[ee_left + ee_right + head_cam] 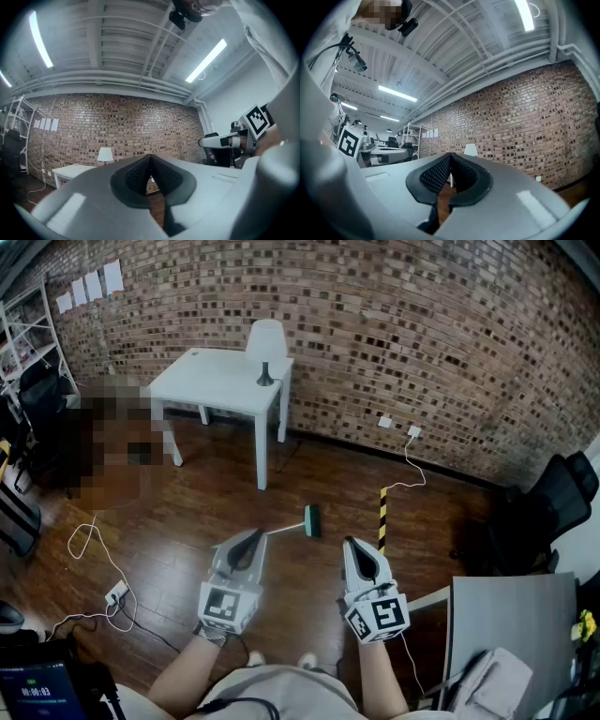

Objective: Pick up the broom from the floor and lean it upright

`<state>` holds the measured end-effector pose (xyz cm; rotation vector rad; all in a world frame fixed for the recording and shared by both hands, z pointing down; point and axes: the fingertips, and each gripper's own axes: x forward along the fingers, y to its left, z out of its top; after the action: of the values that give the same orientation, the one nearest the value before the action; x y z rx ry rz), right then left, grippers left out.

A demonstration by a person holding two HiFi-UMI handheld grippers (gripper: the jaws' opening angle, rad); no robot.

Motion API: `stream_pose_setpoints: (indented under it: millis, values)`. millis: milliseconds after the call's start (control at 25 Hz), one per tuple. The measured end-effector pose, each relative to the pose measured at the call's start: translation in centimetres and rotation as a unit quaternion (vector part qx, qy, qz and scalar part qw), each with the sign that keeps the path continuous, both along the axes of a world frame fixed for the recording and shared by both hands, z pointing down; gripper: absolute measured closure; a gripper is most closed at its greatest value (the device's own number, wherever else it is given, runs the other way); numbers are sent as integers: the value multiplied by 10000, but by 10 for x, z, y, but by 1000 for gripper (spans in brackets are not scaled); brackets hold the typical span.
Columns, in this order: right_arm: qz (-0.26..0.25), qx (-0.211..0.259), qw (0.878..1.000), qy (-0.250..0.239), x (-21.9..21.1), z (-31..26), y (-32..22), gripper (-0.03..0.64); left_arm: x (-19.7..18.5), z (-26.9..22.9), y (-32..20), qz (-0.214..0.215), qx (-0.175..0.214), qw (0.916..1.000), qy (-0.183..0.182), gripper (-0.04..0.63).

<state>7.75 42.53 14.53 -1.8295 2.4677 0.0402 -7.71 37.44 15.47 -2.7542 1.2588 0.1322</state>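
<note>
Green-headed broom [311, 519] is lying flat on the floor [187, 512], just ahead of our left tool [251, 538] and right tool [356, 547], both pinched together, empty. Probably light and stiff; we'd grab its thin handle [281, 530] mid-length.

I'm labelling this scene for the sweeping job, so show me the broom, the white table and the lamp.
broom [312, 519]: head view, on its green head.
white table [211, 382]: head view, on a bare part of its top.
lamp [266, 338]: head view, on its white shade.
</note>
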Motion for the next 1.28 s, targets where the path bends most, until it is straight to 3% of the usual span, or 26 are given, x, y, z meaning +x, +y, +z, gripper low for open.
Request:
stream_pose_setpoints:
  millis: [720,1280]
  values:
    - [111,-38,9999,35,-34,7,-47,603,-49,13,-48,-14,-23,9998,-181,594]
    - [-321,109,9994,-71,44,16,-206,603,23,18,-195,-483,54,9986,-203,594]
